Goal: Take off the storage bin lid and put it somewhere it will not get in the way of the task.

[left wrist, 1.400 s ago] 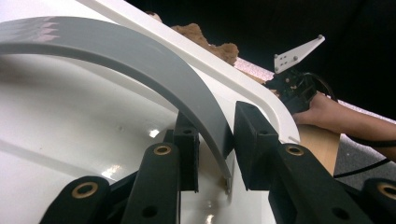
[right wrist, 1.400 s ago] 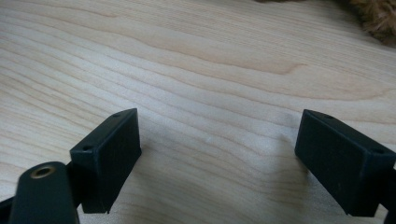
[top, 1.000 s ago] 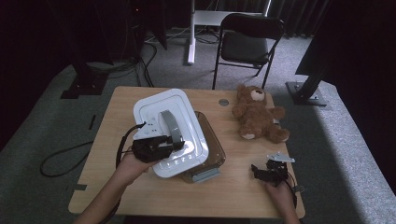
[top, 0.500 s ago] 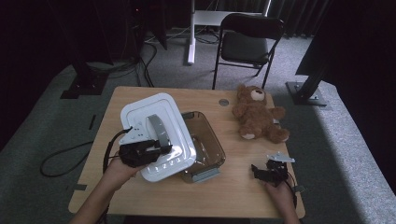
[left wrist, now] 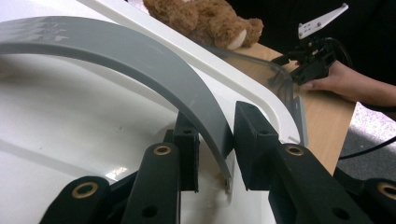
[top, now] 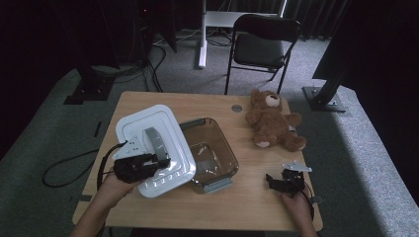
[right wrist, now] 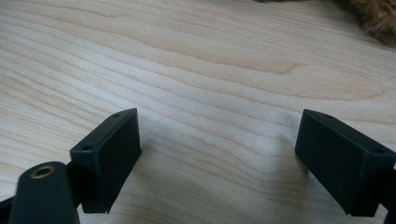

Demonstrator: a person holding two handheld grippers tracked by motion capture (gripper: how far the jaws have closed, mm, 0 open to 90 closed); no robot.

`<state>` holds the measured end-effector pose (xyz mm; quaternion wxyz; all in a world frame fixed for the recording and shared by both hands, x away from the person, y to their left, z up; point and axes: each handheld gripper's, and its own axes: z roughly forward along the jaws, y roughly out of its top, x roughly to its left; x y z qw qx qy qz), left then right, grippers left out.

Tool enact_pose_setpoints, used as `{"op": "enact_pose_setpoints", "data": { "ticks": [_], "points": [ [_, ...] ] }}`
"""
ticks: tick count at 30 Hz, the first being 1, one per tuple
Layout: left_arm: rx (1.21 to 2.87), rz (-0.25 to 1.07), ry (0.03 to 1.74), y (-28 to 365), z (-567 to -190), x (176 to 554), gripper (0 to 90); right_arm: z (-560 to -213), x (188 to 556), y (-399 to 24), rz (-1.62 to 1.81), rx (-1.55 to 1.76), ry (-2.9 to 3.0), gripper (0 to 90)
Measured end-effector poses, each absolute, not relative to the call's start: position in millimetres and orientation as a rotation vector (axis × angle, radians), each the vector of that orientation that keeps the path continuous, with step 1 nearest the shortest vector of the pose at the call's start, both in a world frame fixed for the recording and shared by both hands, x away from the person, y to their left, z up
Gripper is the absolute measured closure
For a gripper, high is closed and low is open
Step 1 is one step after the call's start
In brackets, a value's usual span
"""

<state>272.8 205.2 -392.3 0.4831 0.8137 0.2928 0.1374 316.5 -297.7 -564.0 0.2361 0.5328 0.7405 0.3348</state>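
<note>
Lid shifted left — tool clamped.

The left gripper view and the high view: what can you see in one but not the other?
The left gripper view alone shows the left gripper pads pinching the lid's grey handle up close. The high view alone shows the whole table, the clear container, a chair and the carpet. Both show the white lid, the teddy bear and the right gripper.

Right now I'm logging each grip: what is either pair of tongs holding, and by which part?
The left tongs grip the white lid by its grey arched handle, near one end. The right tongs are open, holding nothing.
</note>
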Motion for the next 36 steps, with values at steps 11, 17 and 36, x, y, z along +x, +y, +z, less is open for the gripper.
{"op": "enact_pose_setpoints", "data": {
  "ticks": [11,17,36],
  "points": [
    [1.959,0.3,0.748,222,-408,269,72.5,-564,316,-298,0.918,1.461,2.03,13.3],
    [1.949,0.279,0.789,235,-420,270,72.5,-564,316,-298,0.918,1.461,2.031,13.3],
    [1.939,0.135,0.931,253,-489,292,72.4,-564,316,-298,0.918,1.459,2.031,13.4]
  ]
}}
